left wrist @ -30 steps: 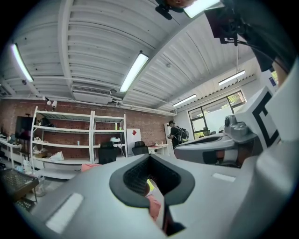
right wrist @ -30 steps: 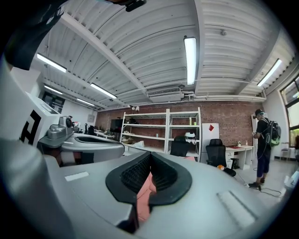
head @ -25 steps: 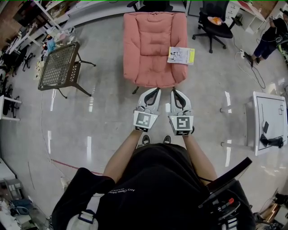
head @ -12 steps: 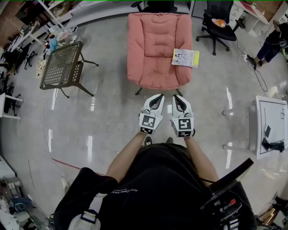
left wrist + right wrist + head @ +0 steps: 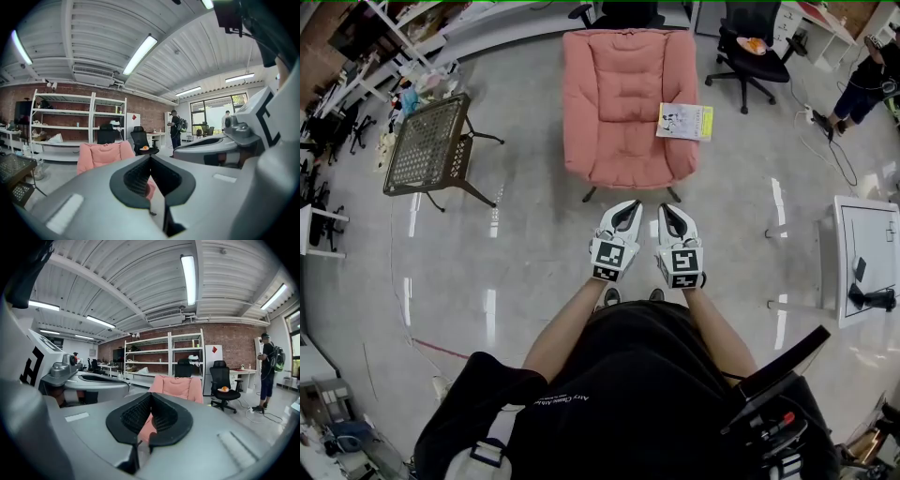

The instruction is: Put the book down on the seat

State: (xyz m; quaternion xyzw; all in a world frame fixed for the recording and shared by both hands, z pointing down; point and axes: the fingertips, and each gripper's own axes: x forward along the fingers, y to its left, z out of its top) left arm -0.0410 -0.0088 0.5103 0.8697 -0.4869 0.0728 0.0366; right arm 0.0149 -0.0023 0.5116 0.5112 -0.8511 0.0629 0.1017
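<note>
A pink armchair [image 5: 623, 89] stands ahead of me on the grey floor. A white and yellow book [image 5: 683, 121] lies flat on its right armrest. My left gripper [image 5: 628, 207] and right gripper [image 5: 670, 210] hang side by side in front of the chair's front edge, both shut with nothing between their jaws. The armchair [image 5: 101, 155] shows beyond the closed jaws in the left gripper view, and again in the right gripper view as the armchair [image 5: 177, 387]. The book is not seen in either gripper view.
A metal mesh table [image 5: 428, 143] stands to the left of the chair. A black office chair [image 5: 754, 49] with something orange on its seat is at the back right. A white cabinet [image 5: 864, 258] stands at the right. A person [image 5: 862, 84] stands at the far right.
The view has shifted slightly; the grippers sit a little lower in the head view and farther from the chair's front edge. Both stay shut. The book has not moved.
</note>
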